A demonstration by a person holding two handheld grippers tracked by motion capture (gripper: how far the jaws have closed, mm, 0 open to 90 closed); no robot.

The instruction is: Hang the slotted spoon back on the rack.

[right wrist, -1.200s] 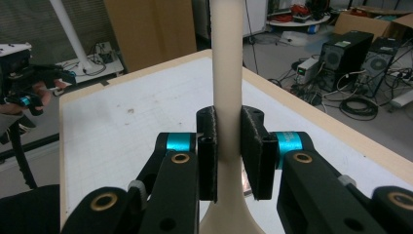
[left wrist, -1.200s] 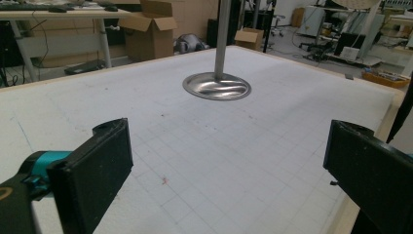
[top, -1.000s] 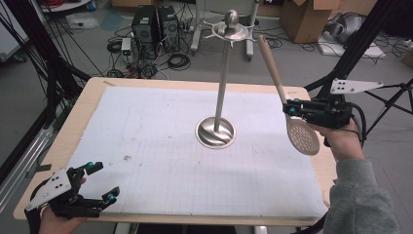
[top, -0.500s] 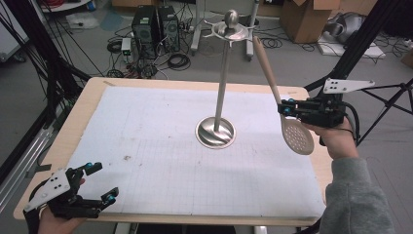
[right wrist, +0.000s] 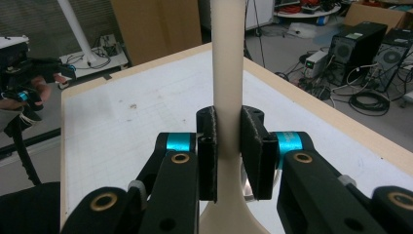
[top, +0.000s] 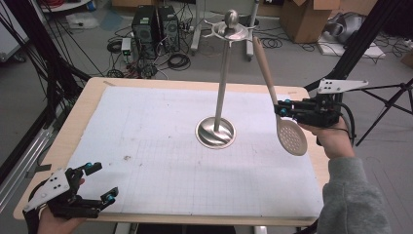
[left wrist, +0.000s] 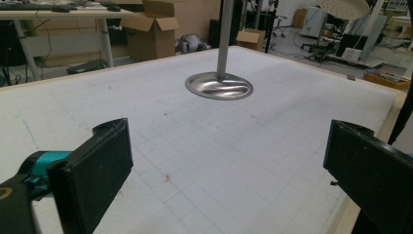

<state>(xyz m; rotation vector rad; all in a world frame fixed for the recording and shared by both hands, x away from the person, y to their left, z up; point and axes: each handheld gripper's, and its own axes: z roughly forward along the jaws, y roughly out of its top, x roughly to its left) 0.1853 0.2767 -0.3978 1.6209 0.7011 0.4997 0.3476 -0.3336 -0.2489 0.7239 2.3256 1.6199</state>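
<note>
The table (top: 160, 146) and the metal stand (top: 223, 83) on it are unchanged. The slotted spoon (top: 277, 105) now leans closer to the stand's top, clamped by the right gripper (top: 281, 109). The left gripper (top: 95, 183), well apart from the stand, remains open-jawed.

Slotted spoon (top: 287, 127): matt pale wood, smooth. Stand (top: 216, 131): polished metal, glossy base at table centre. Table (top: 87, 100): raw wood rim, white gridded paper sheet. Gripper pads (right wrist: 208, 146): matt black, grainy.
</note>
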